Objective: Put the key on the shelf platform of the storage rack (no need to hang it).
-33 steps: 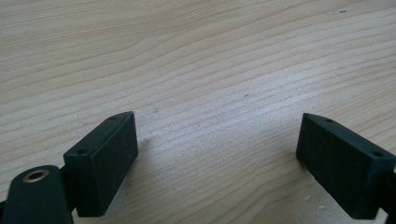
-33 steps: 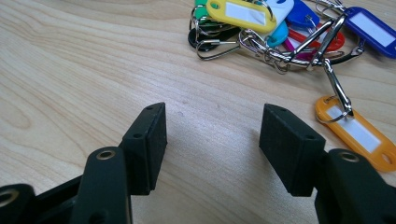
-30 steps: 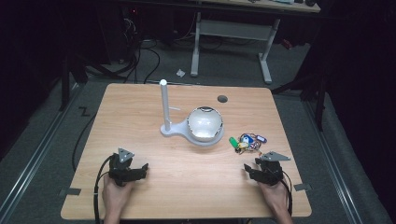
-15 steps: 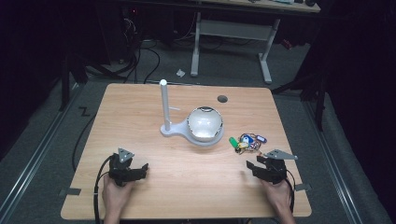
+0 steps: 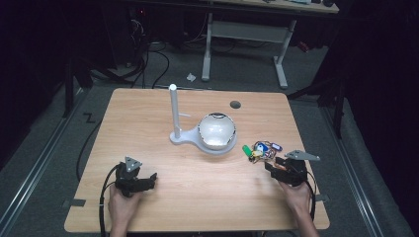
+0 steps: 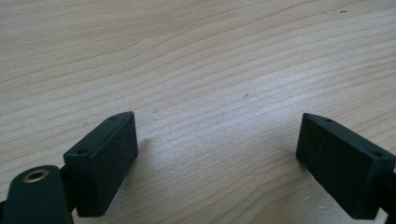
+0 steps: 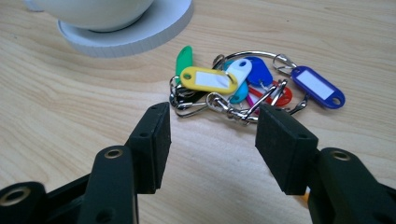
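Note:
A bunch of coloured key tags on metal rings lies on the wooden table, right of a white bowl that sits on a white stand with an upright post. My right gripper hovers just short of the bunch. It is open, its jaws have just been closing a little, and nothing is between them. My left gripper rests low at the front left, open wide over bare wood.
The white disc base under the bowl sits just beyond the key tags. A round dark hole marks the table's far side. Dark floor, cables and another desk's legs lie behind the table.
My right gripper has lifted slightly and edged toward the key tags. The left gripper and everything on the table stayed put.

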### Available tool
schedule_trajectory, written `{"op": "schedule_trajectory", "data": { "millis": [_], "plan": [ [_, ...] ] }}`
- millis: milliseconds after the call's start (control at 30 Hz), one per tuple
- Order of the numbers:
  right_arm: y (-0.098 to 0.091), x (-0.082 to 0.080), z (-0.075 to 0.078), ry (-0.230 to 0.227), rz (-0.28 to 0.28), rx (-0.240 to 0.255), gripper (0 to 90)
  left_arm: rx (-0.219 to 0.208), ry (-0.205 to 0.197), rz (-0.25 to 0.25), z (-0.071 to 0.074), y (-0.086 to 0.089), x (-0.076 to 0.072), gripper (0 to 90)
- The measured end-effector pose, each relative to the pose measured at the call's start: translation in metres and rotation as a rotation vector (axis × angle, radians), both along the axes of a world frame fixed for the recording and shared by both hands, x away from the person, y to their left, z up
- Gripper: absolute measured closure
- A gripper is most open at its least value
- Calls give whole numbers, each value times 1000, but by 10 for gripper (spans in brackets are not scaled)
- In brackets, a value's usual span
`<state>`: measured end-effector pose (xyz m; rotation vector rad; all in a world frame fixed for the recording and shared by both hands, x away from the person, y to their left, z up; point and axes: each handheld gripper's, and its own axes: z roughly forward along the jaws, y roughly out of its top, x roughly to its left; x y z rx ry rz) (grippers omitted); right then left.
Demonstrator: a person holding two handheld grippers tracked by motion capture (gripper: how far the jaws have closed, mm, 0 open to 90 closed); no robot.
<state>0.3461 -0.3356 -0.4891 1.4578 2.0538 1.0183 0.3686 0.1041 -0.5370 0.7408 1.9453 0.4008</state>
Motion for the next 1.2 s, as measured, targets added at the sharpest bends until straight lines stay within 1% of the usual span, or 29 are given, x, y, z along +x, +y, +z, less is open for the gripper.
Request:
{"op": "schedule_trajectory", "data": {
  "millis": [33, 100, 233, 300, 333, 433, 500, 567, 667, 767, 867, 900, 1067, 1200],
  "plan": [
    [-1, 1, 1, -6, -4, 10, 457, 2, -1, -2, 0, 0, 0, 130],
    [-4, 4, 2, -3, -8, 16, 455, 2, -1, -1, 0, 0, 0, 130],
    [-8, 11, 6, -1, -19, 16, 449, 2, -1, -1, 0, 0, 0, 130],
    [-11, 18, 9, -3, -37, 17, 445, 0, 0, 1, 0, 0, 0, 131],
    [-11, 18, 9, -3, -37, 17, 445, -1, 0, 2, 0, 0, 0, 131],
    [-16, 28, 10, -3, -57, 21, 440, -1, 0, 0, 0, 0, 0, 131],
    [-17, 31, 10, 3, -56, 17, 437, 3, -3, -1, 0, 0, 0, 131],
    [-16, 35, 9, 14, -59, 16, 436, 0, 0, 2, 0, 0, 0, 131],
    [-13, 44, 6, 31, -54, 0, 430, 2, -3, -1, 0, 0, 0, 132],
    [-11, 51, 2, 43, -54, -7, 426, -2, -1, 4, 0, 0, 0, 131],
    [-8, 59, -3, 61, -59, -19, 422, 3, -3, -1, 0, 0, 0, 132],
    [-8, 60, -4, 60, -58, -24, 421, -1, -1, 3, 0, 0, 0, 132],
    [-6, 67, -5, 65, -58, -34, 416, 3, -3, -2, 0, 0, 0, 132],
    [-6, 72, -10, 78, -62, -42, 405, 1, -1, 1, 0, 0, 0, 131]
  ]
}}
